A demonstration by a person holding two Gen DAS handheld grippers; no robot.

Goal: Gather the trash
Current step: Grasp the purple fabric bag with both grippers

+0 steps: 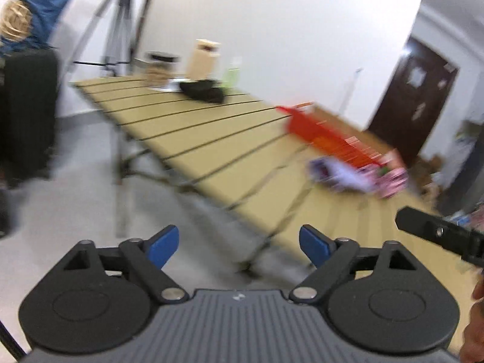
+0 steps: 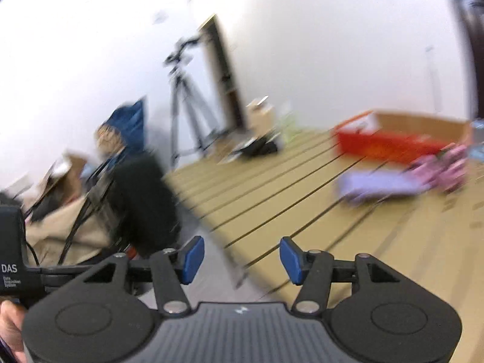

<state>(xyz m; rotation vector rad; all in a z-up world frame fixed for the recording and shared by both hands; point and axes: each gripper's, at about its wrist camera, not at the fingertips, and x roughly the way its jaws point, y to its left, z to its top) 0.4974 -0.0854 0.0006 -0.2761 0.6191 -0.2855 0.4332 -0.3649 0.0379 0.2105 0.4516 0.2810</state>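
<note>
Both views are blurred by motion. A slatted tan table (image 1: 193,127) (image 2: 272,181) carries a red basket (image 1: 329,136) (image 2: 387,142). In front of the basket lie a purple wrapper (image 1: 341,175) (image 2: 381,186) and a pink wrapper (image 1: 393,178) (image 2: 447,163). My left gripper (image 1: 239,246) is open and empty, held off the table's near edge, well short of the wrappers. My right gripper (image 2: 240,257) is open and empty, also short of them. Part of the right gripper (image 1: 441,236) shows at the right edge of the left wrist view.
A black pouch (image 1: 205,90) (image 2: 257,148), a tan box (image 1: 202,60), a jar (image 1: 160,68) and a green bottle (image 1: 233,74) stand at the table's far end. A tripod (image 1: 118,27) (image 2: 187,109), a black suitcase (image 1: 27,112) and a dark door (image 1: 414,96) surround it.
</note>
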